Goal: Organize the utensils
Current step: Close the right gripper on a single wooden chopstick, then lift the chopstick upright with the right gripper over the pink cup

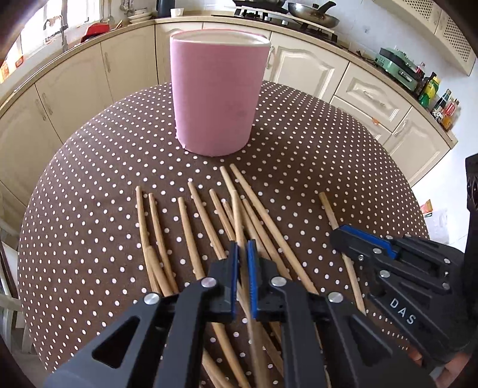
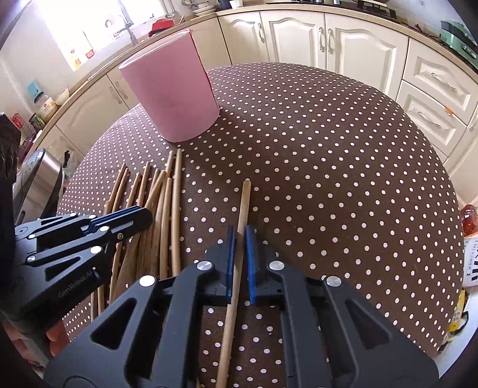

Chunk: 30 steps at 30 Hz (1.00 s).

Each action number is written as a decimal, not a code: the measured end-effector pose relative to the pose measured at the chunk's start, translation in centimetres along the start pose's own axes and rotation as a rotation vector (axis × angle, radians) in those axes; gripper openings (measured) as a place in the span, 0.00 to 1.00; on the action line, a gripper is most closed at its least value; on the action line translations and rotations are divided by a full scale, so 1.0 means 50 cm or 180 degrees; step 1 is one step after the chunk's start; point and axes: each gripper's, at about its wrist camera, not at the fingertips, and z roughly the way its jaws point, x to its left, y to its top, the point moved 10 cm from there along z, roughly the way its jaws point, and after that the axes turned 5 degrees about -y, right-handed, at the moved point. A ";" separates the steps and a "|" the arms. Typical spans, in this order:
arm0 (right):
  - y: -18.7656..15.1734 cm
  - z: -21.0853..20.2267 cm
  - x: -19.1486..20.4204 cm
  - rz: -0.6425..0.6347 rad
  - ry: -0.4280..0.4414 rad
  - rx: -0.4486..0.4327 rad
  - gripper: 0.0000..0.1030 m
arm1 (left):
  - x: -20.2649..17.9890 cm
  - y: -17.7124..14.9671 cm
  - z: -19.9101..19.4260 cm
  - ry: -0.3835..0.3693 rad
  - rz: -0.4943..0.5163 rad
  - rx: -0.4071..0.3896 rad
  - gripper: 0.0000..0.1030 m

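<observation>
A tall pink container stands upright on the brown dotted tablecloth. Several wooden chopsticks lie fanned out in front of it. My left gripper is shut on one chopstick from the middle of the fan, and that stick runs back between the blue pads. My right gripper is shut on a single chopstick lying apart to the right of the pile. Each gripper shows in the other's view: right gripper, left gripper.
The round table's edge curves close on all sides. Cream kitchen cabinets and a counter with a frying pan, a green appliance and bottles lie beyond. Bare cloth stretches right of the container.
</observation>
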 end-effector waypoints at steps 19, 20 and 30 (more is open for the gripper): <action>0.090 -0.187 0.089 -0.0067 0.0544 -0.0667 0.06 | -0.062 0.068 -0.258 -0.0571 0.0187 -0.0752 0.06; 0.096 -0.203 0.096 -0.0082 0.0575 -0.0712 0.06 | -0.066 0.072 -0.277 -0.0606 0.0204 -0.0804 0.06; 0.165 -0.328 0.130 -0.0279 0.0594 -0.1253 0.06 | -0.096 0.135 -0.411 -0.0622 0.0367 -0.1325 0.06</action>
